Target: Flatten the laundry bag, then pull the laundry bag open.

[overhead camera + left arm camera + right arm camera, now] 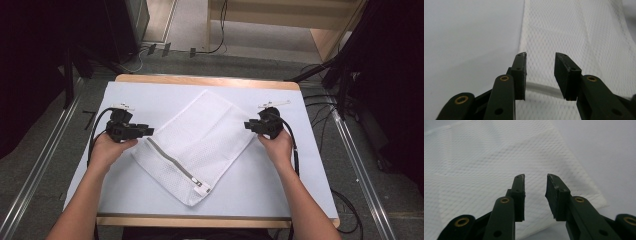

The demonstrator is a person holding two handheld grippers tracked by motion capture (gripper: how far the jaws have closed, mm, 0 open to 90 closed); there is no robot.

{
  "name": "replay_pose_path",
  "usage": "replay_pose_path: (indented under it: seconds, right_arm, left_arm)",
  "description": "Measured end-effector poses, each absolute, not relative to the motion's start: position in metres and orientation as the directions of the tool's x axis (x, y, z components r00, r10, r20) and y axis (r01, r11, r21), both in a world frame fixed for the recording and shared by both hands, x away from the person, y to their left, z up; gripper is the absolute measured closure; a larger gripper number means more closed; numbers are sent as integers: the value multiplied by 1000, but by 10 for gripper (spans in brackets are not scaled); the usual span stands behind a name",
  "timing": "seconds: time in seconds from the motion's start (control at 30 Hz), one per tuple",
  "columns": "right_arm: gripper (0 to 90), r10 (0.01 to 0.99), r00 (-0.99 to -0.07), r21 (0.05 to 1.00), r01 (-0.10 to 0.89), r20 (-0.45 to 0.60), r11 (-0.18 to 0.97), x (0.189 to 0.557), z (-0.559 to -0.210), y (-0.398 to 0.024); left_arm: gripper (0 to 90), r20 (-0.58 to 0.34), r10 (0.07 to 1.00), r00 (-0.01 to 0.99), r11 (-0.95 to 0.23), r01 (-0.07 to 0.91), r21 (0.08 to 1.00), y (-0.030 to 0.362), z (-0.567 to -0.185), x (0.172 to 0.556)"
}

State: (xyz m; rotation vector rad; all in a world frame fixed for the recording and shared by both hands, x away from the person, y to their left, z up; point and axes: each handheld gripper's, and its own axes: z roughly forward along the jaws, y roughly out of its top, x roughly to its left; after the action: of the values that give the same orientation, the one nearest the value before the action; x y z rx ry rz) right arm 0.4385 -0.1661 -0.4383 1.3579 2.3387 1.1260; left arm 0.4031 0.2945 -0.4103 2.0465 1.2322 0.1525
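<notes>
On the worktop [150, 95] the mesh bag [200, 140] lies flat and diagonal, mid-surface, zipper [172, 161] edge toward the person, between the two grippers.

Left gripper [147, 131]: jaws parted, nothing between them, sitting just off the bag's left edge near the zipper end. Left gripper view shows the pads [520, 75] hanging over mesh [574, 37] with clear air in the gap.

Right gripper [248, 125]: jaws also parted and empty, right beside the bag's right corner. Right gripper view has that corner [596, 200] below and ahead of the jaws, no pinch on fabric.

Judgement: looks like the laying-out part is done. Bag is spread, few wrinkles, some fold creases visible. Zipper looks closed, pull at the near end, though I can't confirm fully. Neither gripper has hold of anything, so what's left, if anything, is a fresh grab: fold or reposition.
</notes>
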Motion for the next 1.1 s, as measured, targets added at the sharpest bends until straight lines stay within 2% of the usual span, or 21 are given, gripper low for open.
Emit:
replay_pose_path:
  seconds: [0.43, 0.77, 0.93, 1.1]
  right_arm:
    - [658, 801, -562, 702, 655, 204, 280, 397, -451, -168]
    - [573, 817, -544, 688, 667, 189, 285, 394, -463, -169]
    - [529, 833, -527, 678, 676, 170, 289, 395, -471, -166]
    - [526, 838, -523, 690, 665, 157, 286, 397, -474, -159]
  left_arm:
    - [606, -271, 796, 541, -286, 732, 618, 287, -430, 430]
    - [523, -230, 791, 567, -335, 716, 612, 277, -443, 442]
    - [523, -243, 793, 559, -327, 727, 605, 277, -451, 446]
    - [552, -239, 789, 566, -335, 723, 604, 275, -451, 444]
